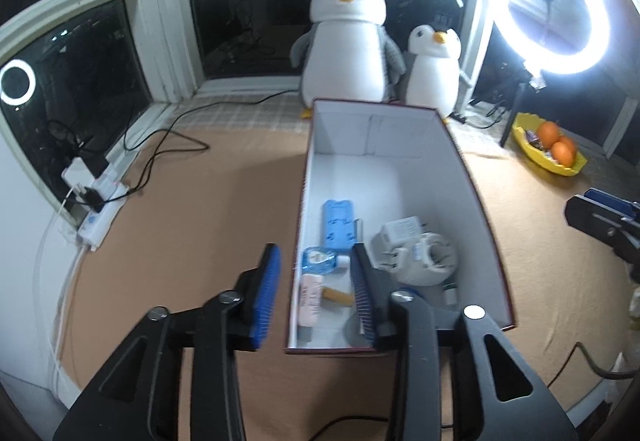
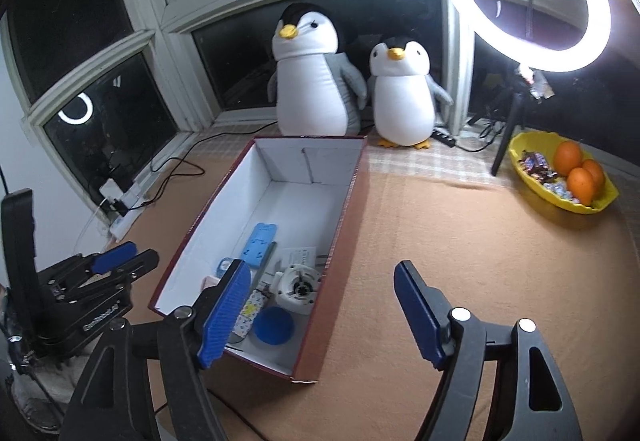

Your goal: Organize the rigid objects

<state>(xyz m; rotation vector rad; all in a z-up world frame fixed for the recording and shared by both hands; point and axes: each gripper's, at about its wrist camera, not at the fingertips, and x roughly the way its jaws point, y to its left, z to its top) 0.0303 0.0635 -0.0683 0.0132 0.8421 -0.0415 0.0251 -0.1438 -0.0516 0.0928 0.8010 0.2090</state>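
At the far left a power strip [image 1: 102, 209] and its cables [image 1: 168, 145] lie along the window edge; a low sweep of the left gripper [image 1: 316, 289] that way could snag a wire, I judge. That gripper stands part open with nothing between its pads, hanging over the near left wall of the box [image 1: 480, 209]. Its right finger sits above the contents and its left finger outside the wall, so a drop from here would likely catch the rim and shove or tip the box.

Inside the box the rigid things are gathered at the near end: a blue block [image 1: 338, 225], a small bottle [image 1: 318, 259], a pink tube [image 1: 311, 299], a white charger [image 1: 400, 233], a white round part [image 1: 430, 259] and a blue lid [image 2: 274, 325]. They lie crowded and touching, so anything added could land on them and bounce out.

To the right, the right gripper [image 2: 320, 313] is wide open and empty, straddling the box's right wall; closing here could pinch the cardboard. Further right the mat looks bare up to a yellow bowl [image 2: 528, 145] of oranges, well apart from the box
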